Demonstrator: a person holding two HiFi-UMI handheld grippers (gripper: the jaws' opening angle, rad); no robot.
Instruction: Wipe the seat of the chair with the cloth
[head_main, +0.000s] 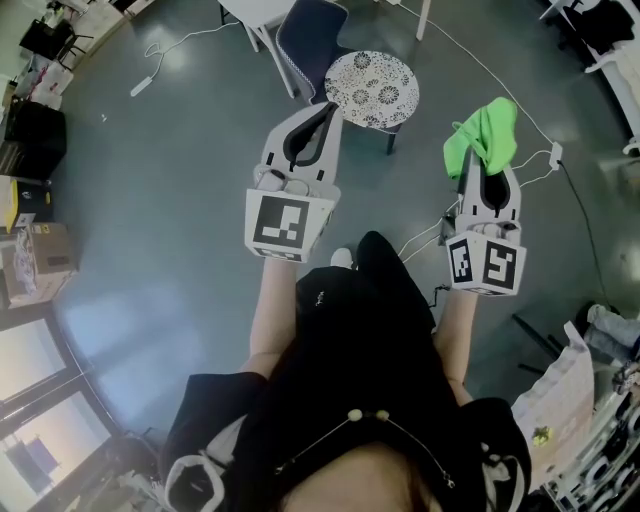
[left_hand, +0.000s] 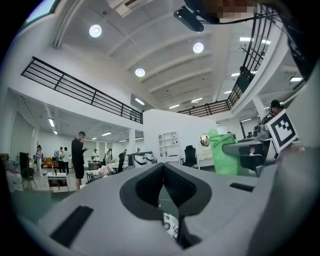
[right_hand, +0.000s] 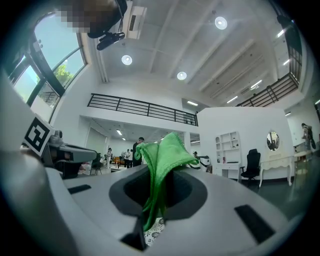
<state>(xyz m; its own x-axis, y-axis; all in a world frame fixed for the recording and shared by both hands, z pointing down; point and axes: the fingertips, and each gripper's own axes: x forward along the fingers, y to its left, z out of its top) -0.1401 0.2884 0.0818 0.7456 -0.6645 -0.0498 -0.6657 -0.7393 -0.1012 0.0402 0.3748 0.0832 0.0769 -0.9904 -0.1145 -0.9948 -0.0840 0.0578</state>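
Observation:
The chair (head_main: 372, 89) stands on the floor ahead of me in the head view, its round seat patterned white and black; a sliver of that seat (left_hand: 171, 224) shows under the left jaws. My right gripper (head_main: 484, 160) is shut on the green cloth (head_main: 484, 134), which bunches up above its tips, to the right of the chair. The cloth (right_hand: 159, 165) hangs pinched between the jaws in the right gripper view. My left gripper (head_main: 328, 110) is shut and holds nothing, its tips over the seat's near left edge. Both grippers point up and forward.
A dark blue chair (head_main: 308, 38) stands behind the patterned seat by a white table leg. White cables (head_main: 490, 75) trail over the grey floor to a plug block (head_main: 553, 153). Cardboard boxes (head_main: 35, 255) sit at the left, bags at the lower right. People stand far off (left_hand: 78, 157).

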